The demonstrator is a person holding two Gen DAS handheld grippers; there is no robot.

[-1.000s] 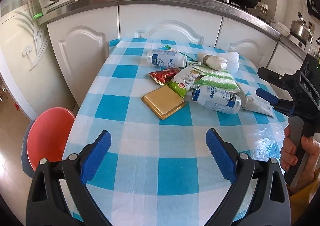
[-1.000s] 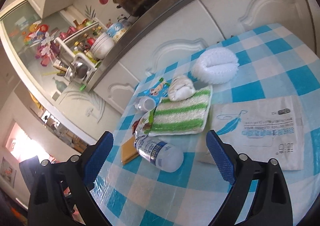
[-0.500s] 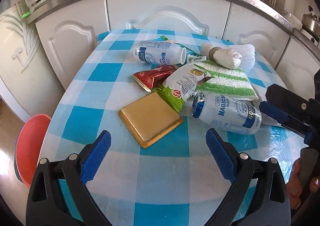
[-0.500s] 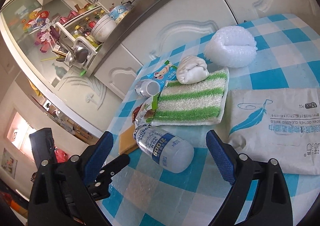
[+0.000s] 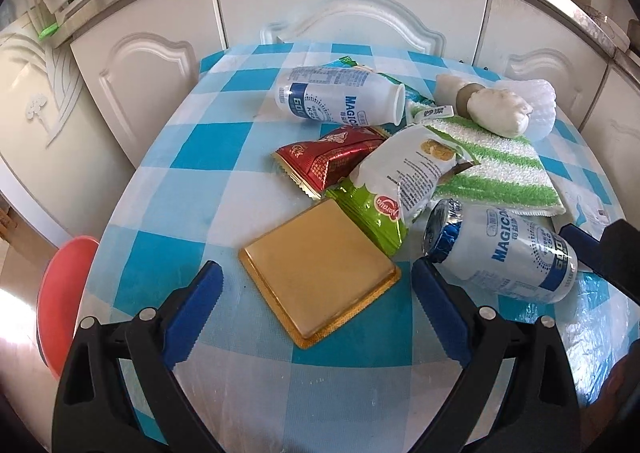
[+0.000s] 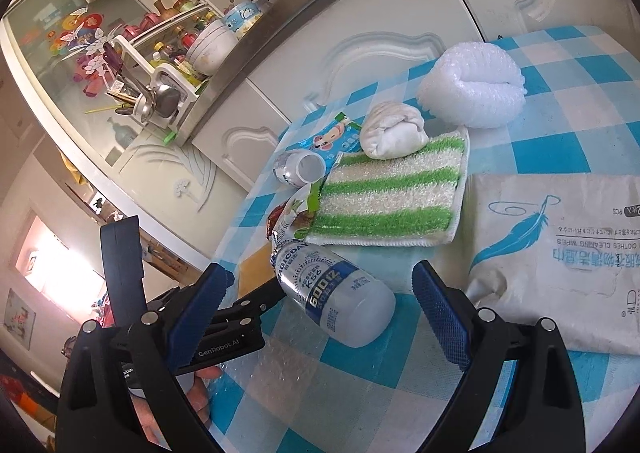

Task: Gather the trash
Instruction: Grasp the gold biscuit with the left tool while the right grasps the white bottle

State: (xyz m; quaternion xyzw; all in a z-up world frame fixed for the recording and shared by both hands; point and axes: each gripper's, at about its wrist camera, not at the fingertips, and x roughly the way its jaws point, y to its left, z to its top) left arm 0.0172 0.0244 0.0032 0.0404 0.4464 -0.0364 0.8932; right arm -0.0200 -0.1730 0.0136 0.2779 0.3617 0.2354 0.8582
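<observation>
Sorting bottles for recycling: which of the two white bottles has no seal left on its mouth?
The far bottle, lying by the cabinet-side table edge: its mouth gapes open and bare. The near bottle, beside the gold tray, keeps crumpled blue foil over its mouth.

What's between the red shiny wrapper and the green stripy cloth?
In the left wrist view, a white-and-green snack bag lies between the red foil wrapper and the green-striped cloth.

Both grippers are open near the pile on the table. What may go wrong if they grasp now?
1. The near bottle lies on its side between the right gripper fingers; it may roll or squirt out when squeezed.
2. The gold tray before the left gripper is flat and may slip from the fingers.
3. The grippers are close together and might collide.
</observation>
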